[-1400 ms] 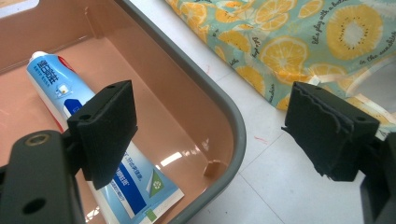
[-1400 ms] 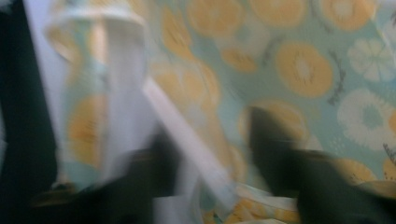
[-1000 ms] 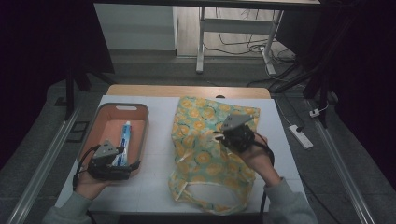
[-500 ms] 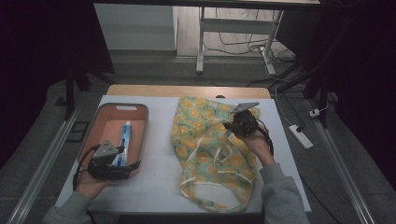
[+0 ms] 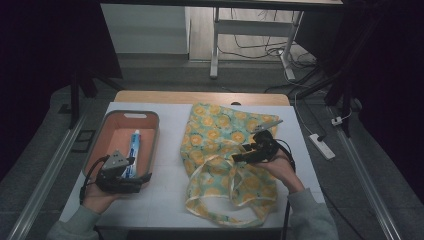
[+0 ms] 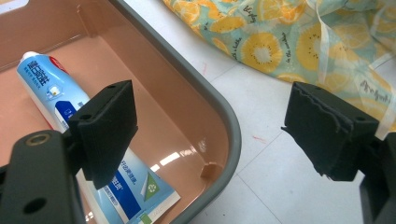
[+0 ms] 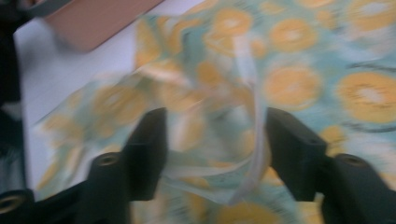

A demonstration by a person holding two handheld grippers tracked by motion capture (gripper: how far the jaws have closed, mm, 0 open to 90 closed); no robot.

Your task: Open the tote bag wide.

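Observation:
A fabric bag [image 5: 220, 150] printed with orange slices lies flat on the white table, its pale straps loose toward the near edge. My right gripper [image 5: 239, 157] hovers low over the bag's middle. Its jaws have just been opening and now stand wide apart, open [image 7: 215, 140], with a pale strap [image 7: 254, 93] lying slack between them and not pinched. At the near right corner of the pink tray [image 5: 102, 135] my left gripper [image 5: 144, 178] is open [image 6: 210, 112], astride the tray's rim [image 6: 224, 130]. A blue toothpaste tube [image 6: 46, 88] lies in the tray.
The tray [image 7: 93, 18] sits to the left of the bag [image 6: 280, 37], with a strip of bare white table between them. A power strip [image 5: 322, 146] lies on the floor off the table's right edge. Metal frame legs stand beyond the far edge.
My right gripper has dropped back down toward the bag's middle and its jaws have spread apart. The raised part of the bag has settled onto the table. The left gripper has stayed put.

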